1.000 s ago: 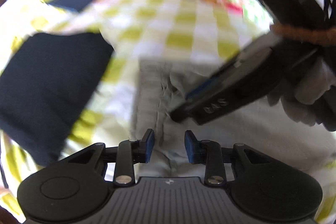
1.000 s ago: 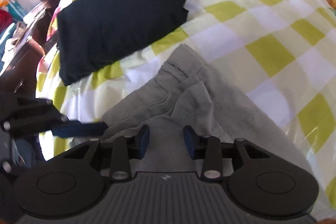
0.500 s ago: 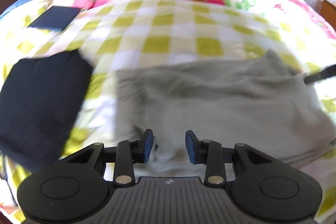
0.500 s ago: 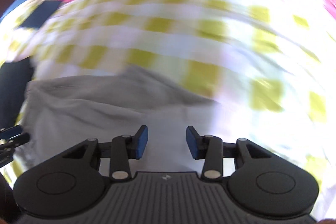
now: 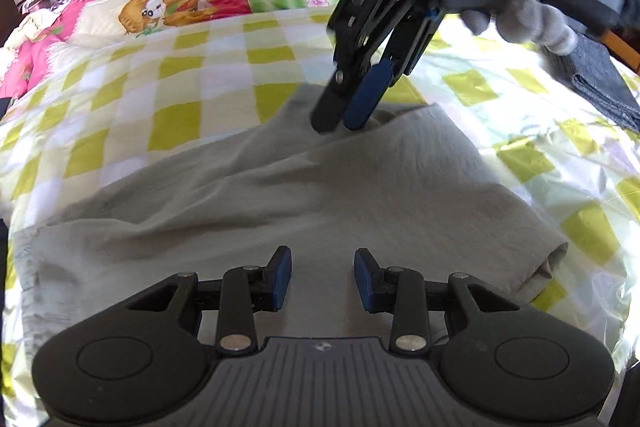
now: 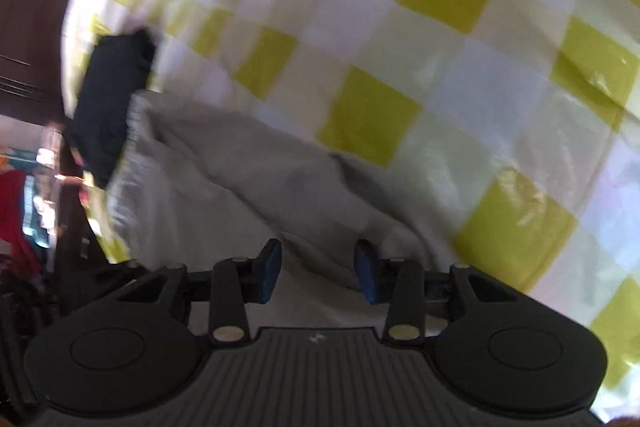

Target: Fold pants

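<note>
Pants (image 5: 320,195) lay crumpled across the checked bed (image 5: 180,75), grey and bunched into soft ridges, and the main risk was a bad pinch. The right tool (image 5: 342,121) pointed down at the raised far edge, and its tips met the cloth right at a rumpled ridge. If it shut there, it would likely catch one layer only, or a wrinkle instead of the hem. The fold would then drag crooked, or the lower layer would stay behind. The thin cloth could also slip from the pads once lifted, since little of it sat between them. A pull by one tool alone would probably slide the whole garment over the slick sheet rather than fold it.

The right tool's jaws had just been closing, yet a gap remained. In its own view a grey fold lay in that gap, and the pads did not press on it. A gloved hand (image 5: 520,7) held that tool from above. The left tool (image 5: 322,279) hung over the near part of the pants with its pads spread apart. It held nothing, and I could not tell whether it touched the cloth below.

Farther out, a dark folded cloth (image 6: 112,99) lay just beside one end of the pants. A snagged corner could drag the pants onto it
</note>
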Tool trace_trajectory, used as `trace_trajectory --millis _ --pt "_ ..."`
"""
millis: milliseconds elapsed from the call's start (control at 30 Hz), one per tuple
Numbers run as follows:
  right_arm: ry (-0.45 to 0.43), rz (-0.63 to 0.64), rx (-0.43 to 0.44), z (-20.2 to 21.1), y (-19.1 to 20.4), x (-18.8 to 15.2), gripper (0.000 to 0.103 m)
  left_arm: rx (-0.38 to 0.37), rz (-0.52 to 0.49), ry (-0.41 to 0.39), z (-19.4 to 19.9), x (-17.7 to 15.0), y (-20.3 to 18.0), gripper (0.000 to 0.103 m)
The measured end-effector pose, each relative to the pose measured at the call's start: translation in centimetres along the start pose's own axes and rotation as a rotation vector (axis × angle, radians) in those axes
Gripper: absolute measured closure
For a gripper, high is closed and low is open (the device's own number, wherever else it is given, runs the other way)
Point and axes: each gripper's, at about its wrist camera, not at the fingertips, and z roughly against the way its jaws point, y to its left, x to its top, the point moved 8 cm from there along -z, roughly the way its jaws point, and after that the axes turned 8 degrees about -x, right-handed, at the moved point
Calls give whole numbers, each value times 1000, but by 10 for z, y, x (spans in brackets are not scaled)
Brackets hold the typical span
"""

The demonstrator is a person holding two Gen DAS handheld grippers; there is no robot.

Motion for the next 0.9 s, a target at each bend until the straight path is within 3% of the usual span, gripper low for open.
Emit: trace_trajectory --millis 67,167,200,300,433,600,667,733,767,800,867,900 --pt "126 -4 -32 -7 -18 -7 74 -9 36 23 -8 -5 0 55" --pt "180 44 -153 7 -35 -12 70 -7 46 32 -11 -11 -1 52" --pt "180 58 -224 14 -43 -11 62 -8 45 32 -13 -12 1 51" --pt "96 32 -359 37 -63 -2 59 -5 42 37 -15 -14 3 49" --pt "-52 -12 -223 59 -38 -14 59 4 44 35 -11 -14 5 49" --pt "-133 120 -44 39 37 -46 61 36 76 36 -1 -24 15 48" --pt "-142 145 -67 17 50 -43 61 40 97 43 3 -31 19 48" --pt "-123 121 -198 -9 26 -23 68 52 87 50 6 -37 18 48" --pt "-125 103 -226 -16 19 -18 86 59 71 53 7 -39 16 48" --pt "-129 46 -207 -15 13 -13 91 61 53 56 8 -41 14 47" --pt "-204 -22 -176 3 12 -8 87 65 34 58 11 -44 12 47" --pt "-249 -19 -195 14 15 -9 77 62 35 55 13 -45 11 47"
